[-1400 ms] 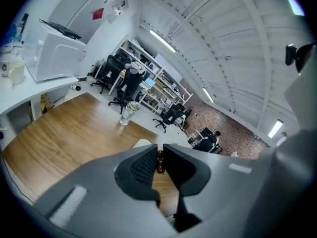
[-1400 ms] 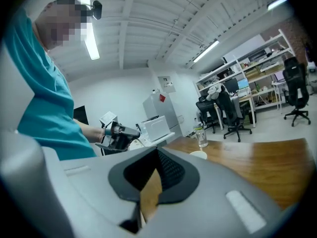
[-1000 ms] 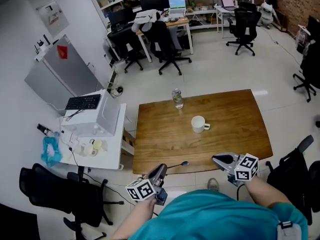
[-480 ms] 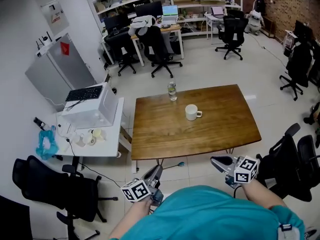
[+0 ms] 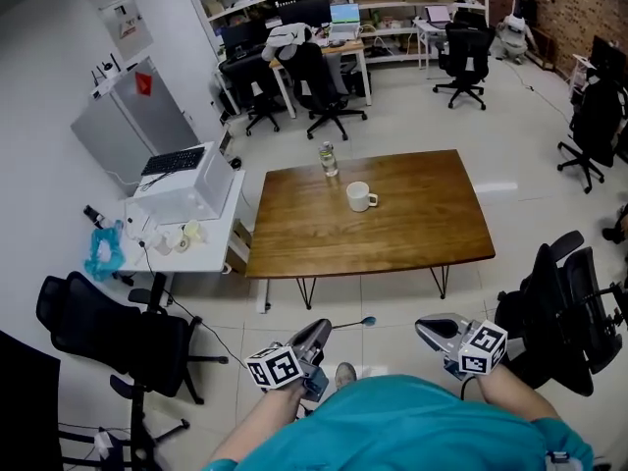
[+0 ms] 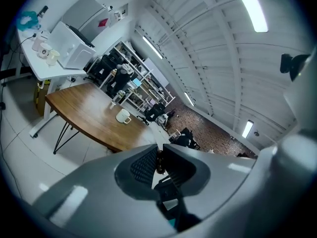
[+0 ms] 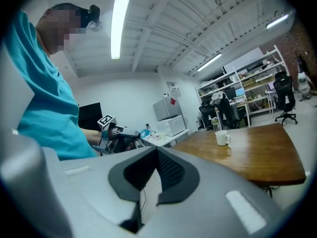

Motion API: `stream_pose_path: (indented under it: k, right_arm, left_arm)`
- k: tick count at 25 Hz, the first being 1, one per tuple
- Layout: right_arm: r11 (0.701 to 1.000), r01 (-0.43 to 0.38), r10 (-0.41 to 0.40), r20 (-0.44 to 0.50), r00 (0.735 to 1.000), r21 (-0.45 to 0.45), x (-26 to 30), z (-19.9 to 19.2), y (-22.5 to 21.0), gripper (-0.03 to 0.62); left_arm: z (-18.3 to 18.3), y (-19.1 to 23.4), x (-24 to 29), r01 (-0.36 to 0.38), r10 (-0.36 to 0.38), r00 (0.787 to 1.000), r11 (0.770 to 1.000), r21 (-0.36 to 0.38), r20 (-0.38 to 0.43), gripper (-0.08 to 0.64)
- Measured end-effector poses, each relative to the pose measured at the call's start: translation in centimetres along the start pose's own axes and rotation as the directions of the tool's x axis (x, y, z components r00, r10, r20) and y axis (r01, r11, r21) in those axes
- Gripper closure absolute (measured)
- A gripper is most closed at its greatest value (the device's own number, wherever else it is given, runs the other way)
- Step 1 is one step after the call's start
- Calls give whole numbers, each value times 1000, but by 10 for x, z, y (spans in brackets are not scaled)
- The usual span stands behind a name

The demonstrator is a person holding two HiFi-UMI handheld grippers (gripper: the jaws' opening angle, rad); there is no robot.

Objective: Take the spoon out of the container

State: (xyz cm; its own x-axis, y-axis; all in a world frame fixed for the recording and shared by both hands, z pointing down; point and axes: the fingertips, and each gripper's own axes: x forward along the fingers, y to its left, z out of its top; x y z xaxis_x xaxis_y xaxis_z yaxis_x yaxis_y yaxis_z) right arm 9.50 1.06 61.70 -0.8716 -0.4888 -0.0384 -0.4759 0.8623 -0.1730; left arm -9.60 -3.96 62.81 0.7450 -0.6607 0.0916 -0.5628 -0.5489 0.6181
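Note:
A white mug [image 5: 360, 196] stands on the wooden table [image 5: 422, 224], far from both grippers. My left gripper [image 5: 320, 331] is held low, near the person's body and over the floor in front of the table. It is shut on the thin handle of a spoon [image 5: 355, 323], whose bluish bowl points right. In the left gripper view the dark handle [image 6: 159, 163] sits pinched between the ribbed pads, with the mug [image 6: 122, 115] far off. My right gripper [image 5: 428, 328] hovers beside it, its jaws together and nothing in them. The right gripper view shows the mug [image 7: 222, 138] on the table.
A clear bottle [image 5: 327, 158] stands at the table's far edge. A white side desk [image 5: 211, 238] with a white box and clutter sits to the left. Black office chairs stand at left [image 5: 108, 332] and right [image 5: 559, 307]. Tiled floor lies between me and the table.
The person has stepped back from the table, so it now lies farther off. Both grippers stay close to the body, and the spoon stays in the left one.

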Motion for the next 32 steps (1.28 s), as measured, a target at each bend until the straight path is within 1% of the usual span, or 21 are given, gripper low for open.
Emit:
stream_pose_path:
  k: [3, 7, 11, 13, 15, 18, 19, 21, 23, 25, 28, 30, 32]
  right_arm:
    - [1000, 4, -4, -4, 1000, 15, -21, -3, 12, 591]
    - [1000, 16, -16, -1, 1000, 15, -28, -4, 28, 591]
    - [998, 58, -58, 11, 998, 3, -26, 3, 48, 591]
    - [995, 95, -95, 17, 995, -4, -19, 2, 61, 592]
    - [993, 114, -114, 20, 993, -4, -7, -3, 79, 592]
    - [994, 107, -107, 18, 994, -14, 20, -18, 96, 592]
    - [994, 103, -102, 14, 995, -25, 29, -22, 99, 592]
    - [995, 95, -95, 13, 995, -42, 48, -22, 101, 592]
    - [994, 93, -93, 9, 996, -56, 61, -15, 100, 592]
    - [994, 92, -92, 2, 996, -60, 65, -5, 93, 592]
    - [994, 87, -87, -9, 996, -60, 65, -2, 92, 592]
    - [994, 86, -86, -13, 996, -63, 68, -6, 95, 592]
    - [994, 84, -85, -15, 996, -66, 70, -7, 94, 592]
  left_arm:
    - [-14, -22, -5, -7, 7, 1000, 1000, 6, -19, 523]
    - [-16, -38, -22, -5, 5, 1000, 1000, 13, -16, 523]
    - [-8, -51, -47, 32, -32, 999, 998, 57, 1, 523]
    - [-10, -45, -67, 34, -34, 999, 998, 47, -4, 523]
    - [-12, -33, -90, 41, -41, 999, 998, 40, -9, 523]
    - [-3, -17, -112, 60, -61, 998, 996, 64, 14, 523]
    - [1, -9, -117, 57, -59, 998, 997, 59, 23, 523]
    - [6, 13, -126, 44, -45, 999, 998, 33, 30, 523]
    - [16, 22, -130, 43, -44, 998, 999, 25, 37, 523]
    - [26, 23, -128, 40, -41, 998, 999, 21, 44, 523]
    - [40, 12, -130, 51, -54, 996, 998, 46, 70, 523]
    - [40, 16, -134, 52, -55, 996, 998, 46, 72, 523]
    - [34, 26, -133, 39, -40, 997, 999, 23, 60, 523]
